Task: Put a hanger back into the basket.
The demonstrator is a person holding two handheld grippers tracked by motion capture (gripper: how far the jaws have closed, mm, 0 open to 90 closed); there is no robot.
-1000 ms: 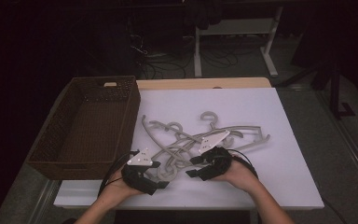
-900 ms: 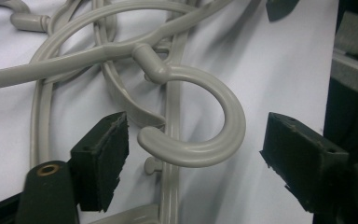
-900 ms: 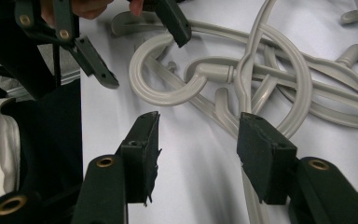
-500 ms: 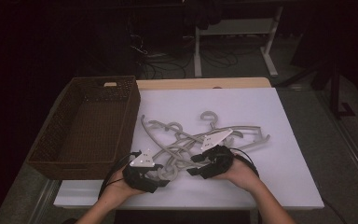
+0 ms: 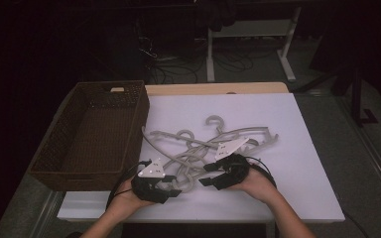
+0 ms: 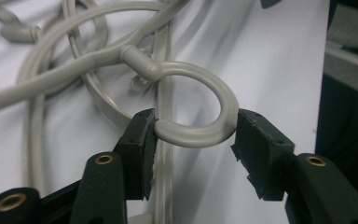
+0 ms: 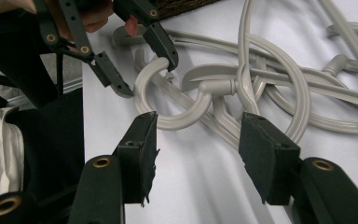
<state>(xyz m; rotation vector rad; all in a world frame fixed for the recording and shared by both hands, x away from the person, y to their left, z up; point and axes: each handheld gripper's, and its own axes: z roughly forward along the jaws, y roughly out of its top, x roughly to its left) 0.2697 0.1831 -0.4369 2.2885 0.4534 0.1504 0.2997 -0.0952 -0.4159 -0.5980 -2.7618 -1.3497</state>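
1. A person at a white table (image 5: 297, 148) works a tangle of grey plastic hangers (image 5: 203, 148) w/ a two-jaw gripper in each hand; forearms come in from the bottom of the high view

2. The pile lies mid-table, just right of a brown wicker basket (image 5: 94, 134) at the table's left edge; the near end of the tangle sits between the two grippers

3. Left gripper (image 6: 193, 135): jaws have just been closing, now set on either side of a hanger's hook (image 6: 200, 107). The left pad touches the hook's open tip, the right pad meets its outer curve; looks like a pinch across the loop, though how hard it presses can't be told

4. In the high view the left gripper (image 5: 171, 187) sits at the pile's near-left corner, grey plate on top, cable trailing toward the table edge

5. Right gripper (image 7: 198, 140): jaws spread, nothing pinched. A second hook (image 7: 186, 116) lies on the cloth just beyond the pads, apart from both

6. Right gripper view also shows the other gripper farther off, its tips on the hook it has taken

7. High view: right gripper (image 5: 209, 174) near the pile's right-hand near side, hand behind it
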